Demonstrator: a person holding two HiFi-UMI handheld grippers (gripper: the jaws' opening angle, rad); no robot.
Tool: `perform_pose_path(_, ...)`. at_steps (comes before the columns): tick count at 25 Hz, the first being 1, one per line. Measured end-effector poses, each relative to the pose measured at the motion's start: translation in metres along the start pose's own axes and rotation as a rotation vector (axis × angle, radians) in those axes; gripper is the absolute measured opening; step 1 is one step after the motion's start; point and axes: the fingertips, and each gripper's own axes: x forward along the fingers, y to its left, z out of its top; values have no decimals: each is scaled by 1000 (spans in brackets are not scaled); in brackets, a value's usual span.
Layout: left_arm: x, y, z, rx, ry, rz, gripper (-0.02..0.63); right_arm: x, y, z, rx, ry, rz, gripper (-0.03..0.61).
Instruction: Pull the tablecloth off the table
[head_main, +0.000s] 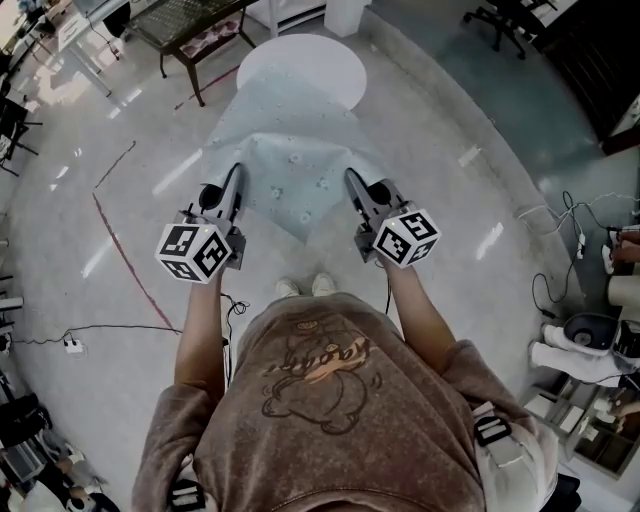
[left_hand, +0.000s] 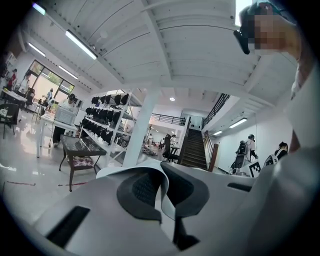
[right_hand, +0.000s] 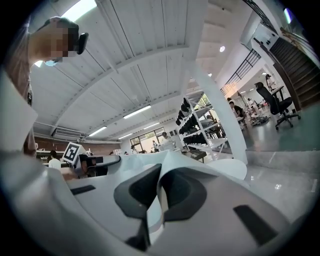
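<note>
My left gripper (head_main: 237, 172) and right gripper (head_main: 351, 179) each clamped the tablecloth's (head_main: 295, 150) near edge; it hung from the round table (head_main: 300, 62), with open floor (head_main: 120, 250) on both sides.

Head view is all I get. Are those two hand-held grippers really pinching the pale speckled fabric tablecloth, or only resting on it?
Observer: Pinching. The left gripper view shows the left hand-held gripper shut on a fold of the pale speckled fabric tablecloth, which sits between its dark pads.
Operator: And the other one?
Observer: The right gripper view shows the right hand-held gripper clamped on the cloth's edge in the same way.
Operator: What lies ahead of them?
Observer: A dark staircase with black railings rises at the room's far side.
</note>
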Motion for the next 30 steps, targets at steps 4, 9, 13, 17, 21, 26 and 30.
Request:
perform_pose_path(4,-7,7,3,-8,-12,30,20,8,6,1,-3,2,30,8)
perform_pose_path(9,-20,11,5,0,-27,63,20,13,15,-5,-2,3,80,8)
perform_pose_path(13,-35,18,8,-2,-44,103,20,23,25,-6,-8,12,126,8)
perform_pose_path(17,-47,24,9,-8,-57,129,20,30,32,-9,-4,15,154,8)
perform_pose_path(21,-57,28,13,1,-66,161,20,40,37,-11,8,21,187,8)
perform_pose_path(26,-73,33,16,17,-74,204,20,50,48,-15,5,31,226,8)
perform_pose_path(30,-84,36,19,23,-83,228,20,58,56,-18,-9,49,256,8)
